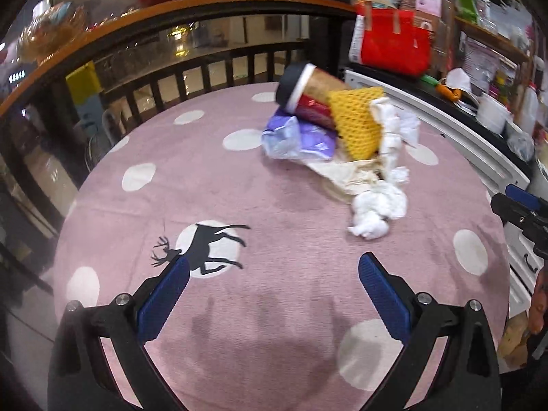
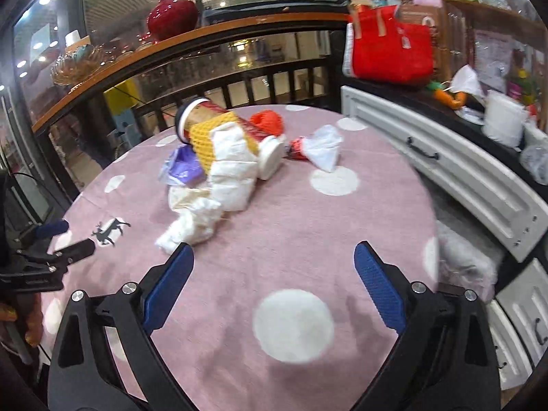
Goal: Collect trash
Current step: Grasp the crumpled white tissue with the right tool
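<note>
A pile of trash lies on the round pink table (image 1: 274, 198) (image 2: 308, 226): a tipped paper cup with a black lid (image 1: 308, 92) (image 2: 198, 116), yellow foam netting (image 1: 358, 123) (image 2: 209, 137), a purple wrapper (image 1: 298, 135) (image 2: 183, 167), crumpled white tissues (image 1: 376, 209) (image 2: 205, 219) and beige paper (image 1: 346, 176). The right wrist view also shows a red wrapper (image 2: 269, 121) and a clear wrapper with a red end (image 2: 320, 147). My left gripper (image 1: 274, 267) is open and empty, short of the pile. My right gripper (image 2: 274, 257) is open and empty, its left fingertip close to the tissues.
A black railing with a wooden shelf (image 1: 205, 10) (image 2: 205, 34) curves behind the table. A white cabinet (image 1: 462, 137) (image 2: 462, 171) stands at the right, with a red bag (image 1: 394, 44) (image 2: 390, 48) and clutter on top. A red vase (image 2: 171, 10) stands on the shelf.
</note>
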`<state>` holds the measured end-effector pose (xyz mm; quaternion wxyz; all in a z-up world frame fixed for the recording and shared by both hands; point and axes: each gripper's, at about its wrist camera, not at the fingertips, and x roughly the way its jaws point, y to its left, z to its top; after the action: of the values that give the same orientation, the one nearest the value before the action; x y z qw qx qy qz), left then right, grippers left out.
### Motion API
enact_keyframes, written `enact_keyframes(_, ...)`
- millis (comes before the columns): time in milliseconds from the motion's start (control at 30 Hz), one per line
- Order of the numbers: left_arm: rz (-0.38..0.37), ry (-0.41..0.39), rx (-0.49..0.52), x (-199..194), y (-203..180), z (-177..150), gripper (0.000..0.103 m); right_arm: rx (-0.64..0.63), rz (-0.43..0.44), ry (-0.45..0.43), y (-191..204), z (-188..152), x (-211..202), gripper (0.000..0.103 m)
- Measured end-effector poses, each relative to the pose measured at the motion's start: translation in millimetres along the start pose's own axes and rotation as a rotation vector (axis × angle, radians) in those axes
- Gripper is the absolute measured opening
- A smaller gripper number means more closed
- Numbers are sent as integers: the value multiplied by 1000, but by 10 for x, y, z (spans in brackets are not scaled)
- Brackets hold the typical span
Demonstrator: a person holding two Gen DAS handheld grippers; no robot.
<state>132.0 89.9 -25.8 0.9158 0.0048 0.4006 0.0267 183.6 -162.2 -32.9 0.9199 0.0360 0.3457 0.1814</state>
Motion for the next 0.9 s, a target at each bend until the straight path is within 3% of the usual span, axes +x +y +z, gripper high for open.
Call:
enact_keyframes(167, -1, 11, -31, 79, 133, -12, 97, 4, 76, 85, 305, 99, 379, 93)
enact_keyframes(300, 0, 16, -32, 125, 140, -3, 97, 26, 117, 170, 499, 113, 711, 78)
enact_keyframes(433, -2, 21, -33, 164, 155, 5, 97, 43, 104, 220, 610, 120, 962, 67)
enact_keyframes(533, 0, 20, -34, 194, 169, 30, 97, 58, 112, 264, 651, 86, 1104, 49)
enact_keyframes(700, -2, 8, -33, 232, 179, 92, 97, 50, 136, 245, 643, 67, 933, 27)
enact_keyframes(900, -49, -32, -35, 230, 74, 266, 97, 20, 135, 192, 494, -10, 526, 25)
